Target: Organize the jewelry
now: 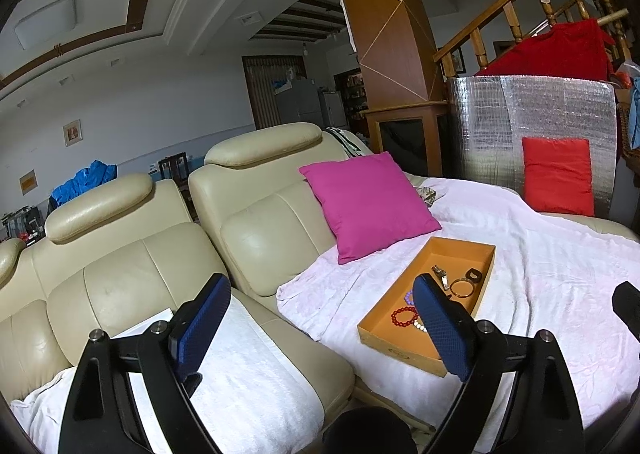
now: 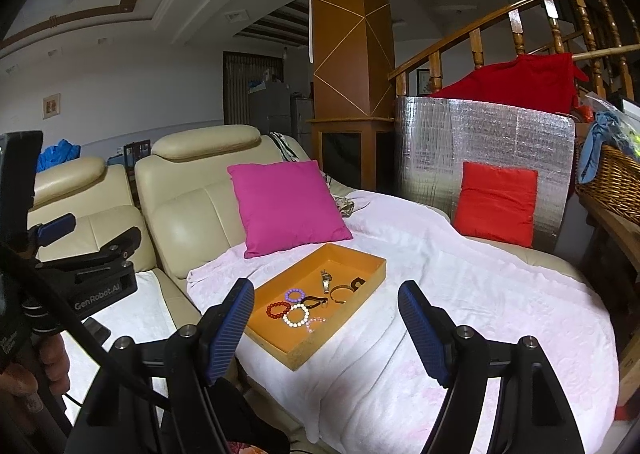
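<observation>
Your left gripper (image 1: 320, 334) and right gripper (image 2: 326, 328) both hang w/ fingers spread, empty, short of the orange tray (image 2: 362, 288) on the white blanket (image 2: 460, 314). Jewelry's all in the tray: red bracelet (image 2: 277, 309), white bracelet (image 2: 296, 315), purple bracelet (image 2: 293, 296), watch (image 2: 326, 280), bangle (image 2: 340, 293). Fits gathered-and-done or awaiting sorting; can't tell. Pale piece near the tray's front is unclear.

Both wrist views look down from near the sofa (image 1: 256, 238), sharing the orange tray (image 2: 362, 286).
</observation>
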A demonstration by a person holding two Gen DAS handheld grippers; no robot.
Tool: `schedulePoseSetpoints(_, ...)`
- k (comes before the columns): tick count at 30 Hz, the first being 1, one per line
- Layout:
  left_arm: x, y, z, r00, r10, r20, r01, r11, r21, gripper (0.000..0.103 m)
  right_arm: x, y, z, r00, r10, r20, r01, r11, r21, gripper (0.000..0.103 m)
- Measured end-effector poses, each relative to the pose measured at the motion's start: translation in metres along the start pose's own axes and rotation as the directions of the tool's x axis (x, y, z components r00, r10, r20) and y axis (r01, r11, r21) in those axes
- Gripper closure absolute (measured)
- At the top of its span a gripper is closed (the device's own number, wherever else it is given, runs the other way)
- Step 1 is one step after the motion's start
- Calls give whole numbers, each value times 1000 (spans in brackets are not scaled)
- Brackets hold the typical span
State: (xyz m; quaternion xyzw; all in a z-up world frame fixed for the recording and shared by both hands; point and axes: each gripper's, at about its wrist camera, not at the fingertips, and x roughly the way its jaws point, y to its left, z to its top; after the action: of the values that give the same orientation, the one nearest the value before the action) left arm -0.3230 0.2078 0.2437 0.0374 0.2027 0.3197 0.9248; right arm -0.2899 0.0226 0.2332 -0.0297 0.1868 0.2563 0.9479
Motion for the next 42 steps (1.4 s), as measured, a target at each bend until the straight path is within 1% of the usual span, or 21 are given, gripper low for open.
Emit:
schedulePoseSetpoints(8,-1,5,-2,1000,-3,3,3,1000,-7,10,8,9,2,1000,-16,-24,15,1000,-23,25)
schedulePoseSetpoints(17,0,7,-3,1000,0,3,0,1000,-9,10,21,10,2,997,-23,-73,24,1000,11,25)
schedulePoseSetpoints(34,2,14,-5,1000,-11,4,11,1000,-20,10,26,24,9,996,-28,-82,29,1000,5,25)
schedulePoseSetpoints(42,6,15,-6,1000,-17,-4,17,1000,-27,10,35,28,11,994,-35,-102,35,999,2,25)
